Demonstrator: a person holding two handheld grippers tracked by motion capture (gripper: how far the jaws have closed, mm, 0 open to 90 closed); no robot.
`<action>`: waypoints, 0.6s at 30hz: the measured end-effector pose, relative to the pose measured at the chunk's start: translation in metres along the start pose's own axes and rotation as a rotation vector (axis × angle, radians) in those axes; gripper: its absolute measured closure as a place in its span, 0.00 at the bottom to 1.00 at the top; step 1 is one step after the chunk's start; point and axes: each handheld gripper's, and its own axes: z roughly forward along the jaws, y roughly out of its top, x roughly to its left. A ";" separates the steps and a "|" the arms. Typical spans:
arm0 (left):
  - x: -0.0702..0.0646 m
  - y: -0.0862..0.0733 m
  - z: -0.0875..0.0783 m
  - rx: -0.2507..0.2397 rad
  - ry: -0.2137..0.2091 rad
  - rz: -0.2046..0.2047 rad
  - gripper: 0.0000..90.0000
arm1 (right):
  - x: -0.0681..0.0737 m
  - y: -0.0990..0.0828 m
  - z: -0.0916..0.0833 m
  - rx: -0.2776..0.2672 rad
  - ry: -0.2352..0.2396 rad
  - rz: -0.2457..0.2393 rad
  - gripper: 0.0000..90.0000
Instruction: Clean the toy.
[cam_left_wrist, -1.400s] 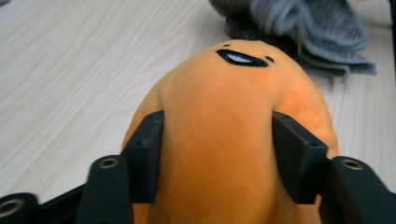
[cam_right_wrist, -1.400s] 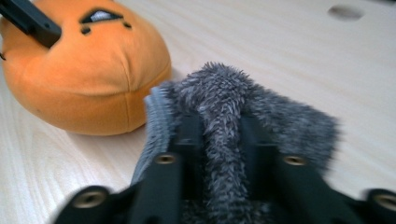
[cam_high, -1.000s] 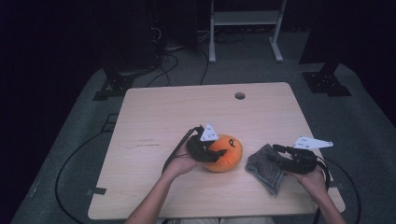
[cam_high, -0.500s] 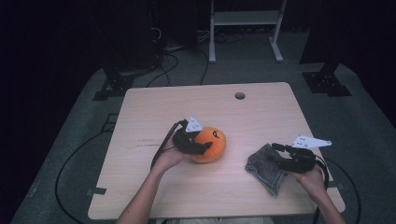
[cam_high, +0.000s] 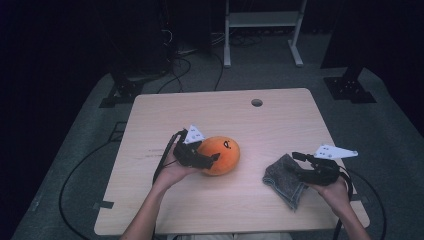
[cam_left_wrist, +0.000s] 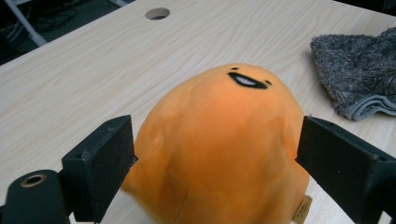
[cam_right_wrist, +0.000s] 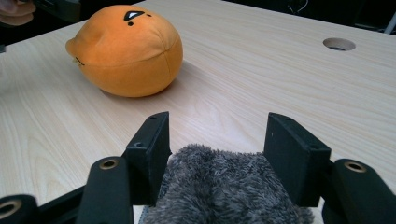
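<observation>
Orange plush toy (cam_high: 220, 155) lies on the desk (cam_high: 280, 120) near its middle, a little toward the person's edge and left of centre. A small black face mark sits on its top side.

Left gripper (cam_high: 212, 159) at the toy's left flank, held in the person's left hand (cam_high: 175, 167). Its jaws have just been opening. In the left gripper view the toy (cam_left_wrist: 224, 140) sits between the two black pads; the left pad stands right at the plush, the right pad (cam_left_wrist: 343, 161) just beside it, no squeeze showing in the fabric. Grip released.

Grey fuzzy cloth (cam_high: 285, 180) lies crumpled near the desk's right edge, toward the person's side, well apart from the toy. Right gripper (cam_high: 300, 162) sits at the cloth, held in the right hand (cam_high: 332, 187). Its jaws have also just been opening. In the right gripper view the cloth (cam_right_wrist: 224, 186) bunches up between the pads and fills the gap; I cannot tell whether the pads press on it.

Round cable hole (cam_high: 257, 102) near the far edge.
</observation>
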 end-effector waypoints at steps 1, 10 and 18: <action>0.001 -0.001 -0.002 -0.004 0.002 -0.007 0.11 | 0.000 0.000 -0.001 0.001 -0.003 0.001 0.44; 0.002 -0.013 -0.019 -0.028 0.004 -0.029 0.10 | 0.000 0.000 -0.003 0.003 -0.009 0.007 0.42; 0.001 -0.023 -0.026 -0.028 0.011 -0.026 0.10 | 0.002 0.000 -0.001 0.007 0.001 0.003 0.41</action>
